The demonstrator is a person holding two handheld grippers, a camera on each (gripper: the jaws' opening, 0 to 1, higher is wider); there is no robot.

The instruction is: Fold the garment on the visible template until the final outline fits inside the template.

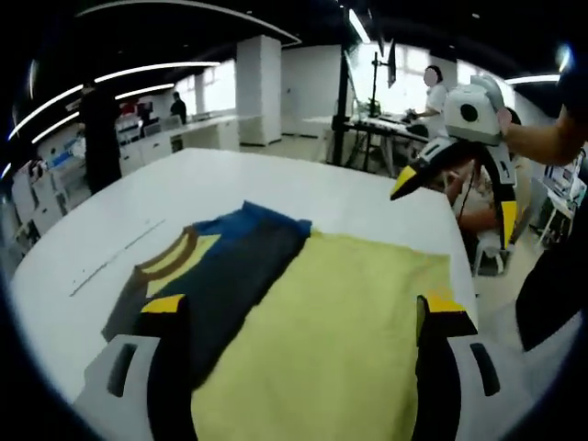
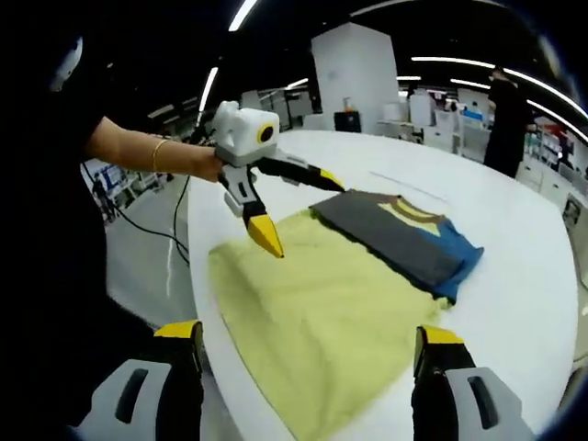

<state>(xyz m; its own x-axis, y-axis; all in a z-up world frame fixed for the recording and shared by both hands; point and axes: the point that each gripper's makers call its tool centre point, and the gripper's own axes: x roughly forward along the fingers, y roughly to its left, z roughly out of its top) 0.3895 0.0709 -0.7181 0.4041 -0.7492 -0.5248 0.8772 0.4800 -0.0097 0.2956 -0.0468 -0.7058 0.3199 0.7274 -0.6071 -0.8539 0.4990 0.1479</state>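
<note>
- We see a garment (image 1: 303, 322) lying flat on a white counter (image 1: 119, 239): a wide yellow expanse with a folded dark grey and blue part along one side.
- In the left gripper view the folded part (image 1: 230, 276) shows a yellow collar patch edged with a brown band, and a blue strip at its far end.
- In the right gripper view the same garment (image 2: 312, 322) reaches toward the counter edge (image 2: 197, 276) beside the person, with its grey and blue part (image 2: 395, 241) lying farther in, toward the middle of the counter.
- We cannot make out any template outline under or around the garment.
- The left gripper (image 1: 305, 310) hangs above the garment, its yellow-tipped jaws standing wide apart with nothing between them.
- In the right gripper view we see that left gripper (image 2: 303, 211) from the side, held by a hand (image 2: 204, 162) with a bracelet at the wrist, its jaws spread over the yellow cloth near the counter edge.
- The right gripper (image 2: 308, 338) also has its jaws spread wide with nothing between them, above the yellow cloth.
- In the left gripper view that right gripper (image 1: 455, 216) is raised over the far edge of the counter, jaws parted, clear of the garment.
- Desks, white pillars and standing people fill the room behind.
</note>
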